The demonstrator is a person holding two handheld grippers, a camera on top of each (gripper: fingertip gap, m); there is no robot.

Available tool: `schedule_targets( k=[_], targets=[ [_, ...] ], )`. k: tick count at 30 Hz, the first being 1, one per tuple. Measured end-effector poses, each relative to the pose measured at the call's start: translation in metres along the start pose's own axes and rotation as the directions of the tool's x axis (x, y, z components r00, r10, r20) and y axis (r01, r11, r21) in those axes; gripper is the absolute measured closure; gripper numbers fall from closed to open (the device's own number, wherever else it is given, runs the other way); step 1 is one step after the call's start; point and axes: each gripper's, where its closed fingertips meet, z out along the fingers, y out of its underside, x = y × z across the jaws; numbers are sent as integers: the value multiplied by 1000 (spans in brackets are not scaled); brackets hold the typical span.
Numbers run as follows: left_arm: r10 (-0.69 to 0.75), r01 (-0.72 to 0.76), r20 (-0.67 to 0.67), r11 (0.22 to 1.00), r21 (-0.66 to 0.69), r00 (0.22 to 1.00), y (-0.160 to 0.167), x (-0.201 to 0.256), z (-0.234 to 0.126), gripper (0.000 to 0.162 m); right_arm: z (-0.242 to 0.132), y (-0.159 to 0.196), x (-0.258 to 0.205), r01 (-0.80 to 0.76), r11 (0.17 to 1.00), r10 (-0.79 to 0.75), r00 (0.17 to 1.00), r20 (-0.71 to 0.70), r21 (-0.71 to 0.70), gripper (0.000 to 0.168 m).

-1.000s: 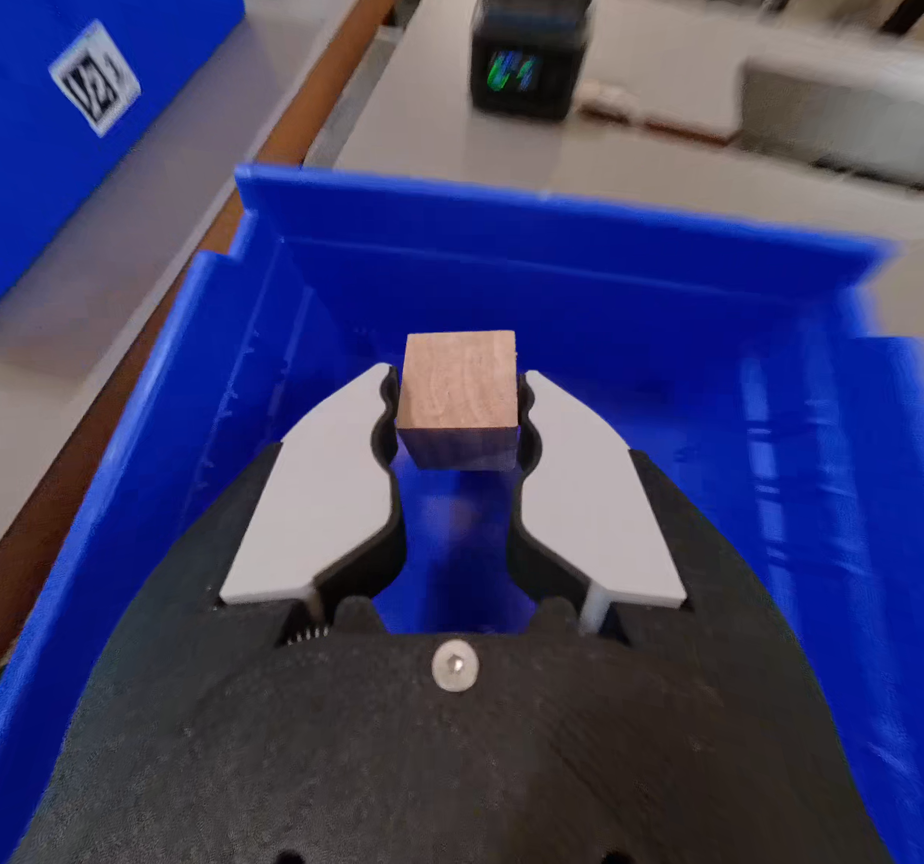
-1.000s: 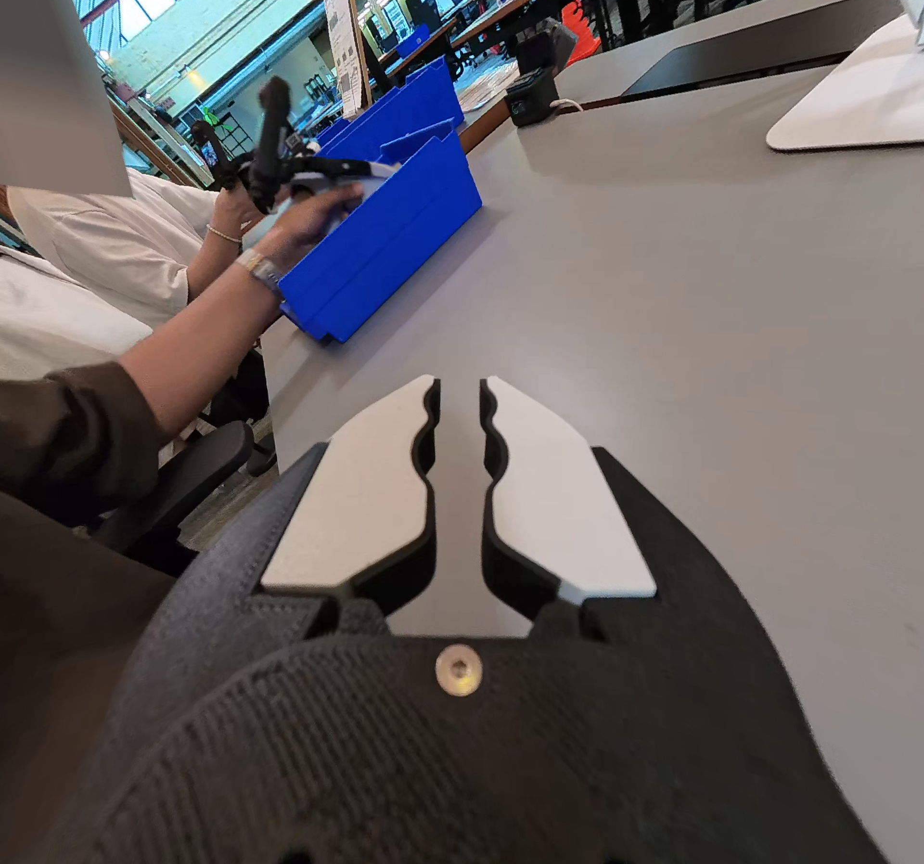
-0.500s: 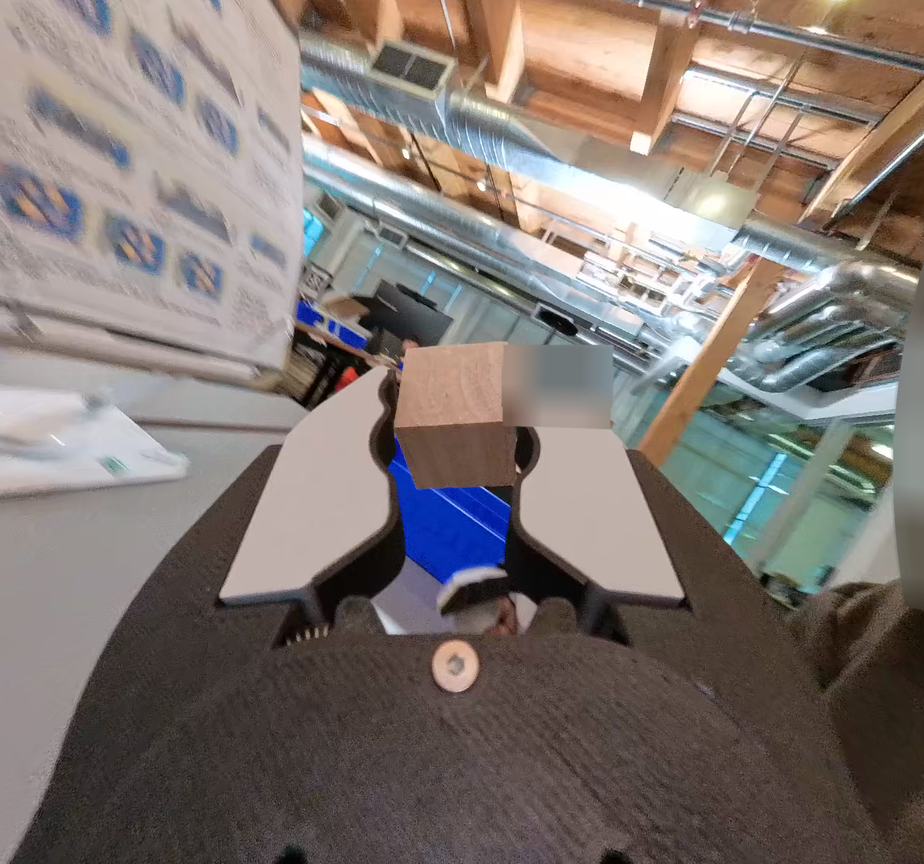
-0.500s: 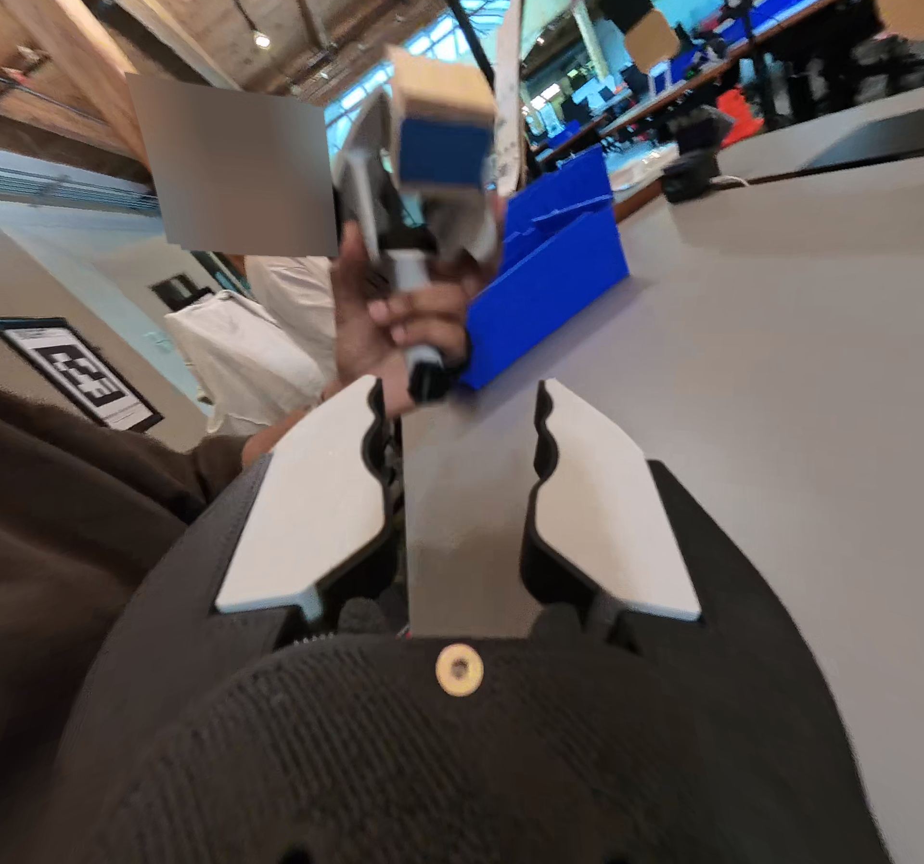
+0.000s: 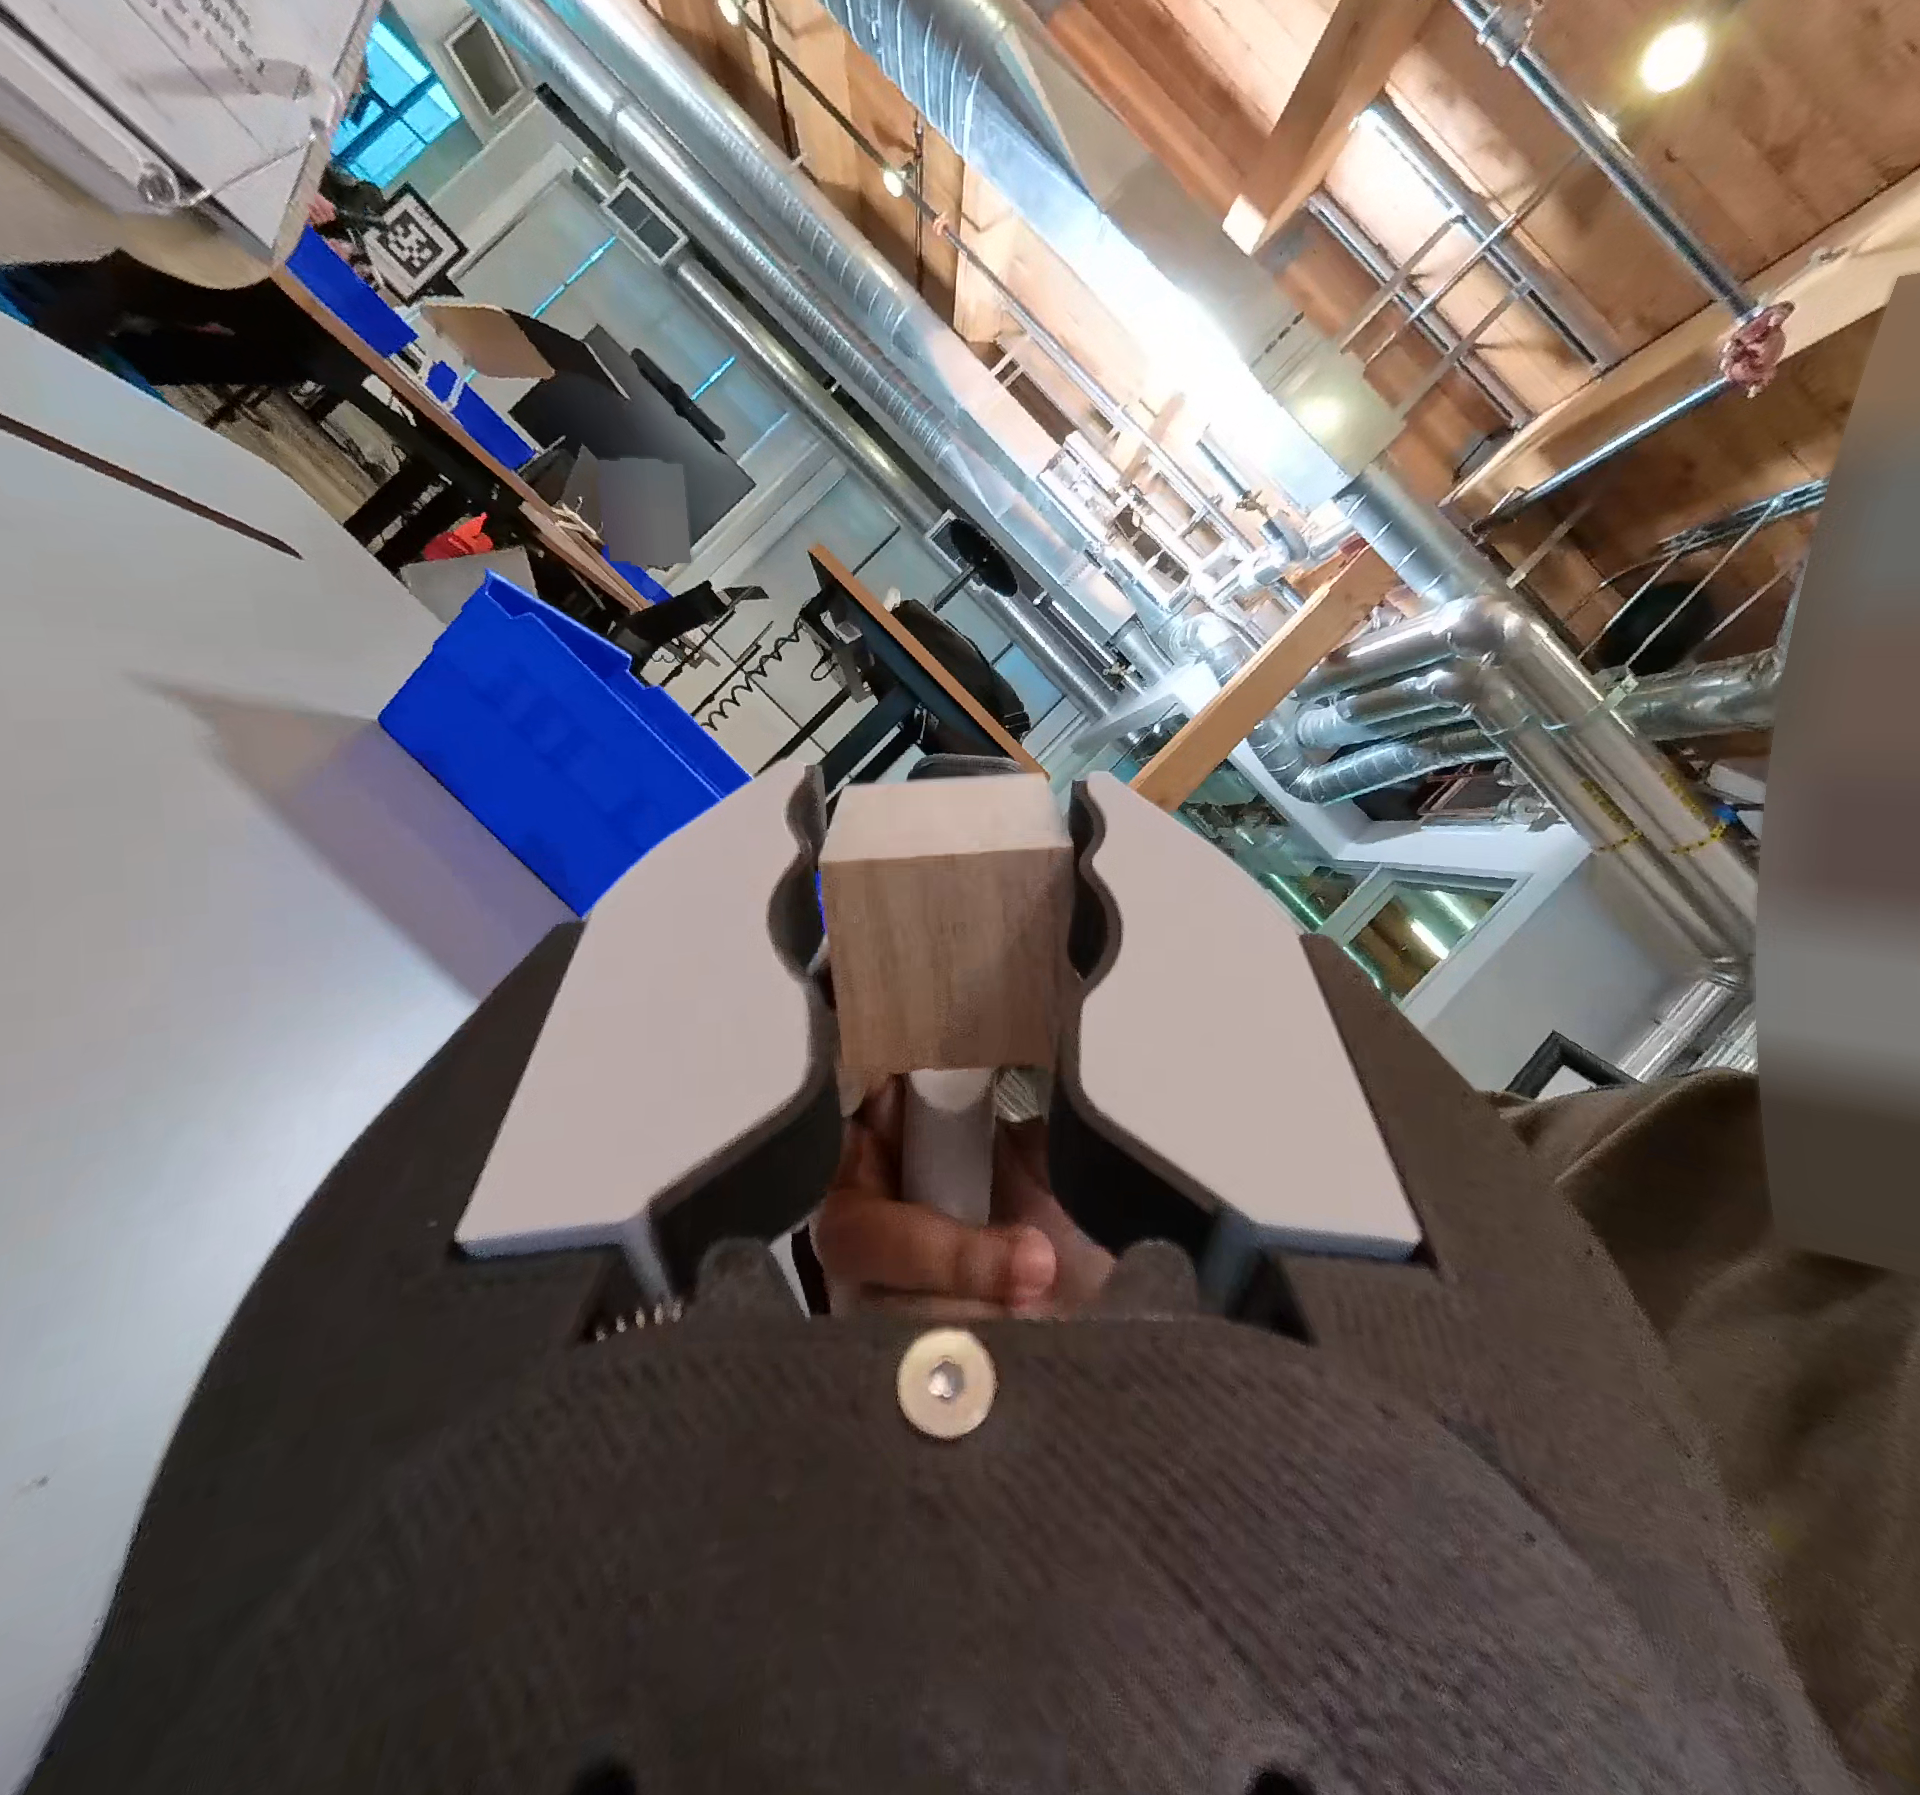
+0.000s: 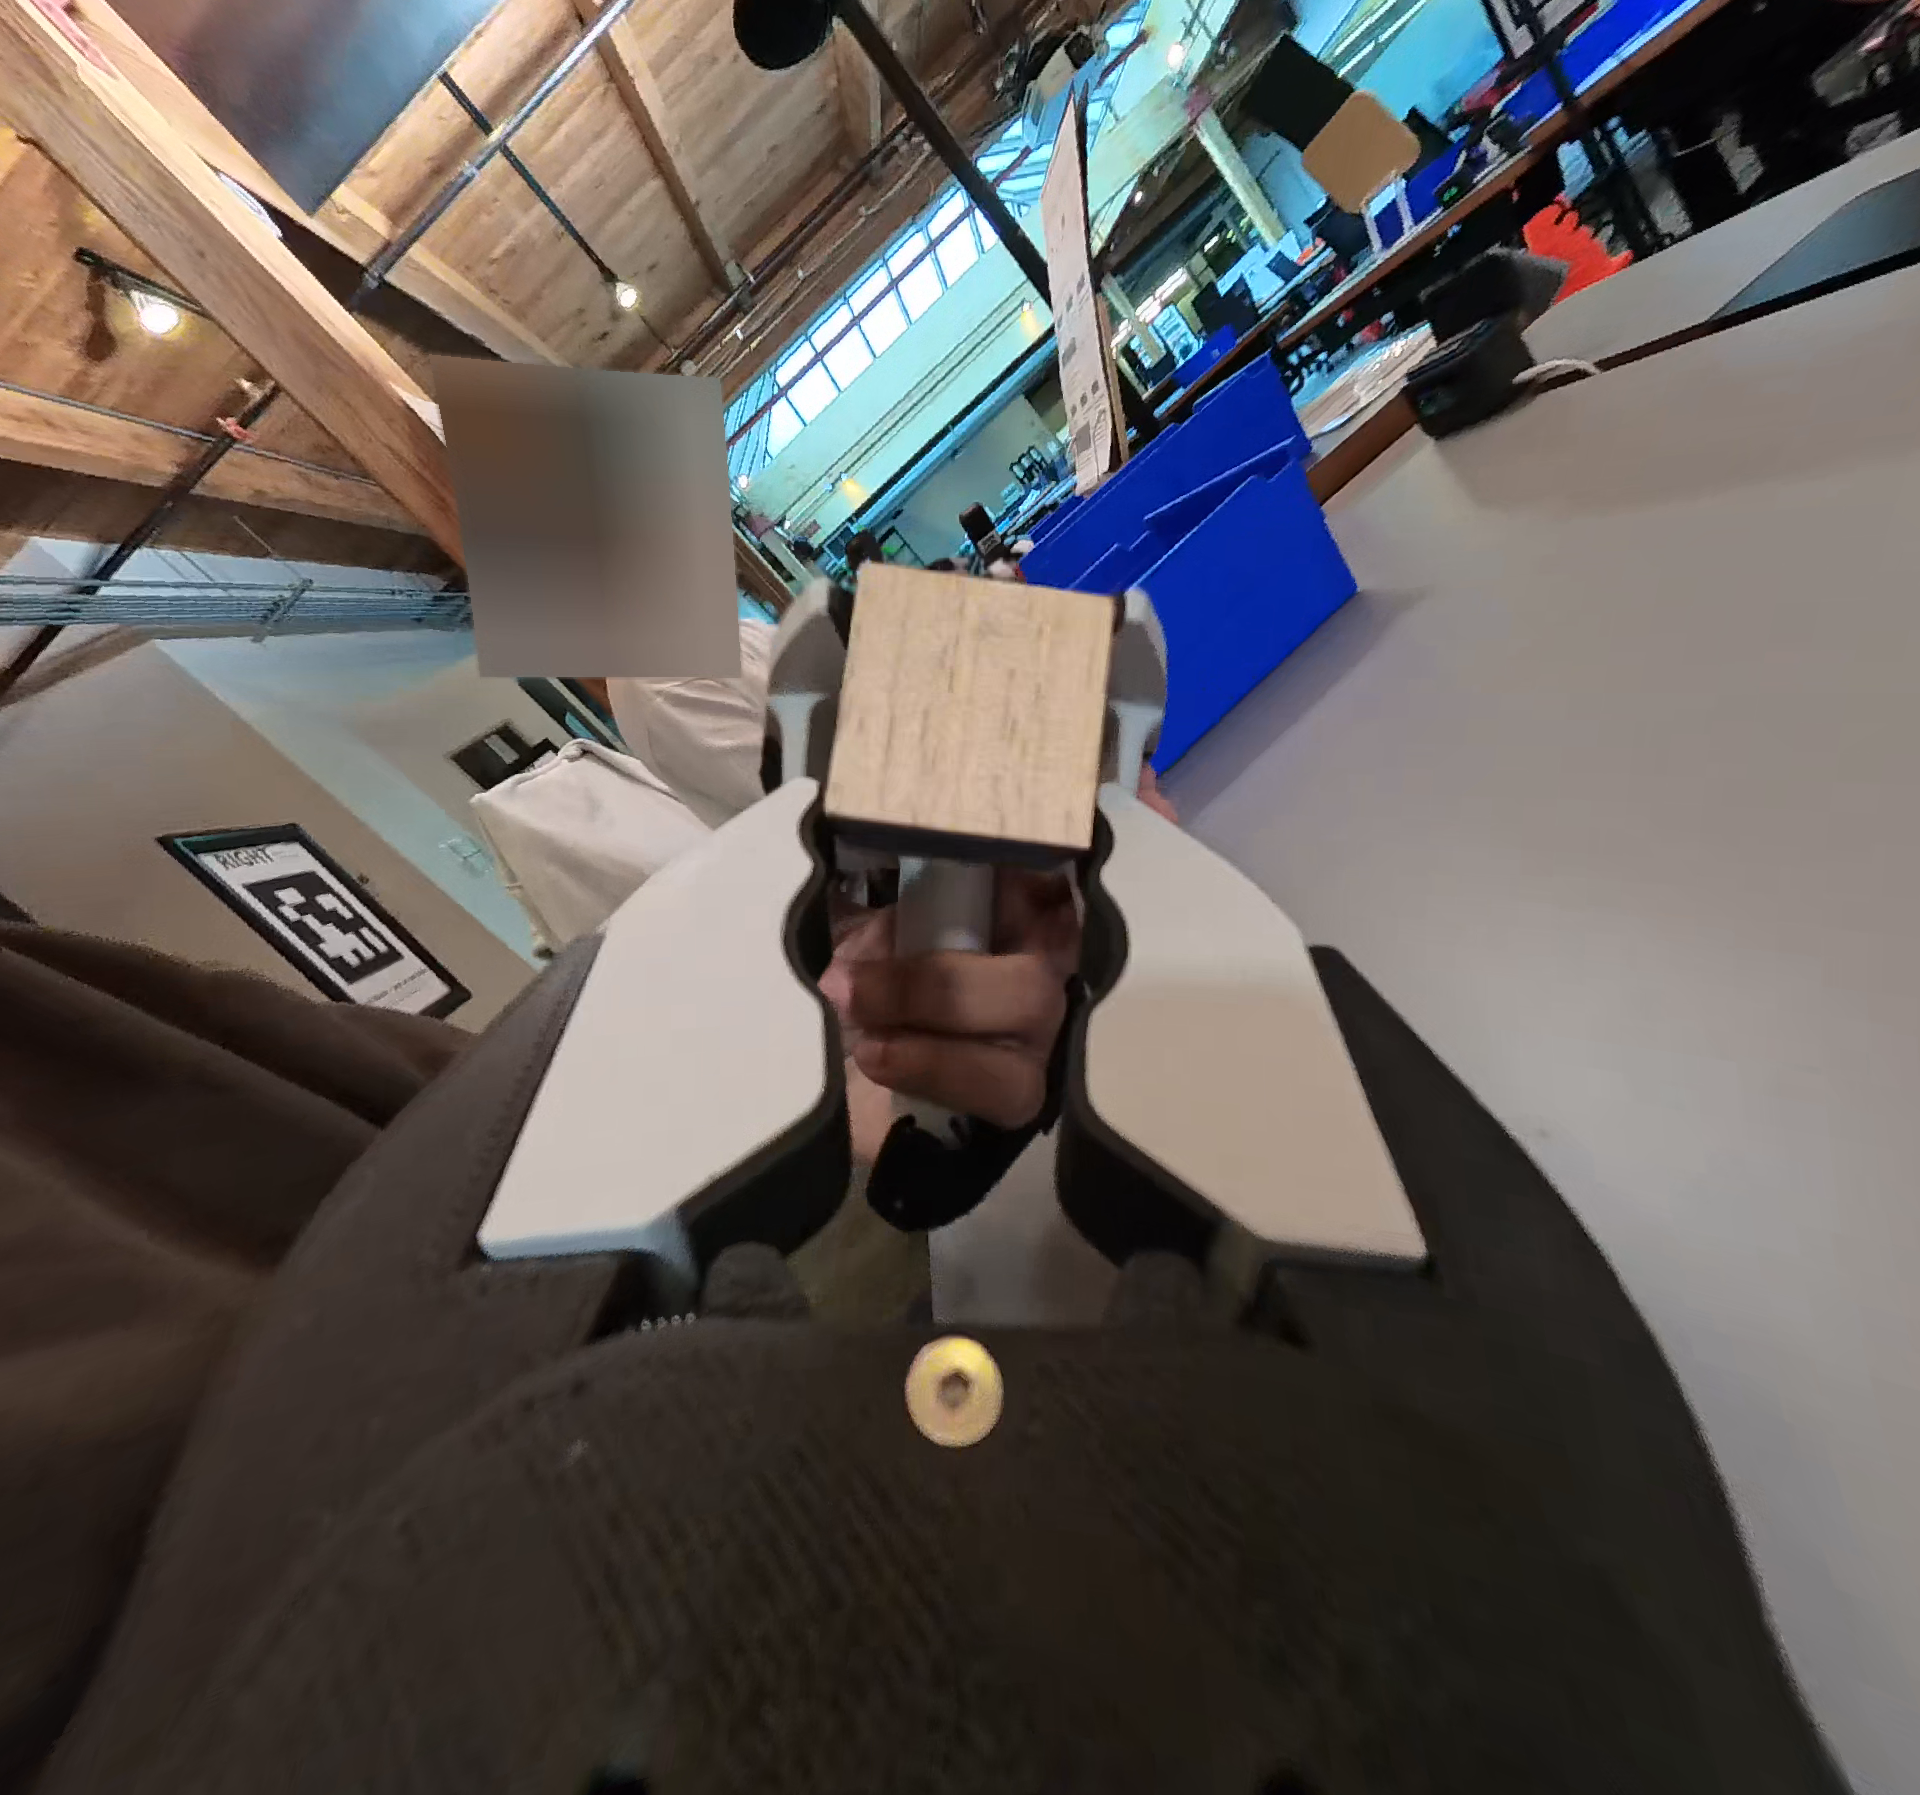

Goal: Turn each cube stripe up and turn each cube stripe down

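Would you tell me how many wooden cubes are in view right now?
1: the wooden cube, clamped in the left tool; others may be hidden in the blue bin.

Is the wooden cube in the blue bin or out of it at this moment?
Out. The left tool is shut on the wooden cube, raised in the air facing the right tool; the blue bin sits apart on the table.

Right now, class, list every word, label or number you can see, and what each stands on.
White placard, left wrist view: printed lines, not copied here.
Framed poster on the wall: heading above a black-and-white code, not copied.
Tall sign board behind the blue bins: too small to read.
Wooden cube: no writing.
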Motion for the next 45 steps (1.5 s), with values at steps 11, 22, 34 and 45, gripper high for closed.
schedule_targets(
  k=[11, 22, 34, 45],
  targets=[
    [12, -14, -14, 988, -157, 1000, 20, -15, -3, 116, -9, -14, 11, 30, 999, -29, 999, -15, 35, 123],
    [-15, 8, -32, 977, -214, 999, 22, -20, -9, 117, -7, -9, 14, 67, 998, -67, 998, -13, 10, 123],
    [44, -43, -4, 972, -231, 999, 23, -23, -11, 119, -13, -15, 20, -131, 990, 128, 990, 64, 44, 124],
    [41, -38, 15, 982, -184, 999, 13, -25, -14, 119, -11, -17, 23, -130, 990, 128, 991, 42, 54, 114]
  ],
)
